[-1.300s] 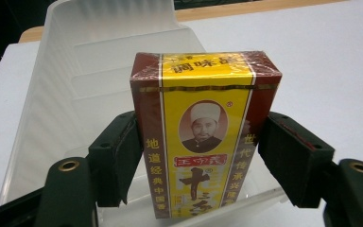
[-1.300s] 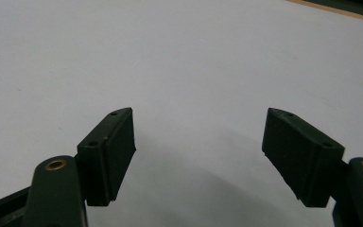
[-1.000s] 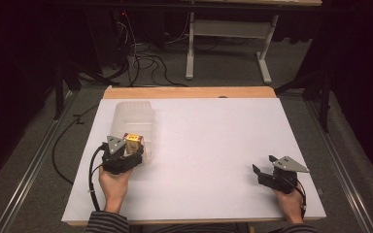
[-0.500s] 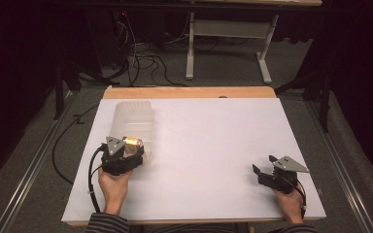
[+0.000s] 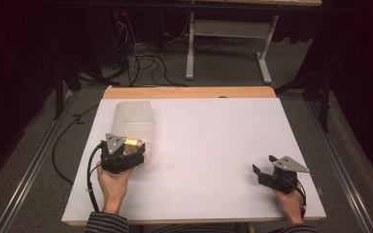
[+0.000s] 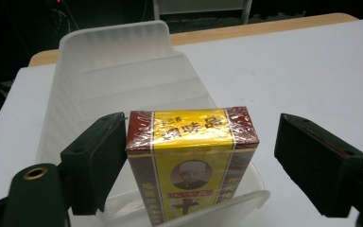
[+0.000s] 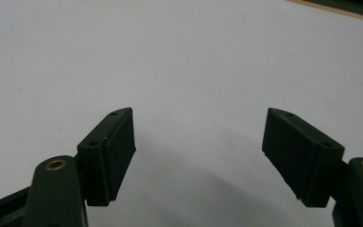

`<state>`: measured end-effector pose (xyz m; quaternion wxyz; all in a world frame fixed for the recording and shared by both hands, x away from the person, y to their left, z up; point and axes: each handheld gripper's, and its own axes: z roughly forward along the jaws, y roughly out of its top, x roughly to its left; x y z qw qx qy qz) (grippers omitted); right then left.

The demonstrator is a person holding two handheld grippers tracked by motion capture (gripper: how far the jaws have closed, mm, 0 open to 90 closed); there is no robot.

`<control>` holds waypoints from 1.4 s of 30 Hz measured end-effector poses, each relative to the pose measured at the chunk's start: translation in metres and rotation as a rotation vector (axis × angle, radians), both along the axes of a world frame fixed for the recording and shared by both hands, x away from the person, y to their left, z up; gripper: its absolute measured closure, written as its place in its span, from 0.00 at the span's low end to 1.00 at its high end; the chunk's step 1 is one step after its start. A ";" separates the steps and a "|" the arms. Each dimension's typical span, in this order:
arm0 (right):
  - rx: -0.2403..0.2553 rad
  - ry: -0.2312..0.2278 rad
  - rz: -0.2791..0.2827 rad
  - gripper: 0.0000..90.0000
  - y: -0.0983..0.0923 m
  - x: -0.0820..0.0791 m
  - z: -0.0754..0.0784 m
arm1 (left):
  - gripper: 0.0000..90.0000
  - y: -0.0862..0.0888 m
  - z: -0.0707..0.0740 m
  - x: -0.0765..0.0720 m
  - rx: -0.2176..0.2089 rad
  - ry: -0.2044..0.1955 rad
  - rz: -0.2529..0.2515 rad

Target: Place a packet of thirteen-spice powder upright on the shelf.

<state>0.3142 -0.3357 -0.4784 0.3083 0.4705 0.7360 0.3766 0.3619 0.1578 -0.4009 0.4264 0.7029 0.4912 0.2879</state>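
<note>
Jaws on the left gripper (image 5: 135, 149) have just been opening, and from the high view they sit over the near end of a clear plastic tray (image 5: 132, 112) on the white worktop (image 5: 213, 145), with a yellow box (image 5: 132, 141) glinting between them. Across the sheet, well apart, the right gripper (image 5: 262, 170) rests near the front edge with bare worktop all round it. Beyond the far wooden edge, cables (image 5: 141, 58) sprawl on the floor beside a white table frame (image 5: 228, 34).

Over to the left gripper (image 6: 198, 156) view: the yellow box (image 6: 191, 161) stands upright in the near end of the tray (image 6: 113, 71), the left pad right against its side, the right pad standing clear with a gap. The tray's ribbed walls (image 6: 56, 113) hem the box in on both sides, and its front lip crosses just below the box.

Right gripper (image 7: 198, 156) view: jaws spread wide, nothing between them, plain white worktop (image 7: 179, 56) ahead.
</note>
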 end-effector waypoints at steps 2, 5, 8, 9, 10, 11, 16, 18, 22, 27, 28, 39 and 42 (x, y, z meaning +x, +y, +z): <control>0.003 -0.003 0.000 0.30 0.000 0.000 0.000 | 0.20 0.000 0.002 -0.001 -0.002 -0.010 0.000; 0.006 -0.001 0.000 0.30 0.000 0.000 0.000 | 0.20 -0.002 0.007 -0.003 0.004 -0.030 -0.007; 0.004 -0.002 0.001 0.30 0.000 0.000 0.000 | 0.20 -0.005 0.013 -0.006 -0.001 -0.053 -0.026; 0.004 -0.002 0.001 0.30 0.000 0.000 0.000 | 0.20 -0.006 0.015 -0.007 0.000 -0.058 -0.034; 0.004 -0.002 0.001 0.30 0.000 0.000 0.000 | 0.20 -0.008 0.016 -0.007 0.000 -0.061 -0.043; 0.004 -0.003 0.002 0.30 -0.001 0.000 0.000 | 0.20 -0.009 0.017 -0.008 0.001 -0.065 -0.051; 0.003 -0.002 0.001 0.30 0.000 0.000 0.000 | 0.20 -0.017 0.021 -0.008 0.000 -0.069 -0.084; 0.003 -0.003 0.001 0.30 0.000 0.000 0.000 | 0.20 -0.021 0.021 -0.009 0.001 -0.068 -0.096; 0.003 -0.003 0.001 0.30 -0.001 0.000 0.000 | 0.21 -0.027 0.020 -0.010 -0.003 -0.062 -0.126; 0.003 -0.003 0.001 0.30 -0.001 0.000 0.000 | 0.21 -0.036 0.020 -0.010 -0.006 -0.059 -0.157; 0.003 -0.003 0.001 0.30 0.000 0.000 0.000 | 0.21 -0.038 0.020 -0.010 -0.004 -0.059 -0.162; 0.004 -0.002 0.000 0.30 0.000 0.000 0.000 | 0.23 -0.055 0.019 -0.012 -0.006 -0.064 -0.214; 0.003 -0.003 0.000 0.30 0.000 0.000 0.000 | 0.23 -0.058 0.017 -0.012 -0.005 -0.058 -0.227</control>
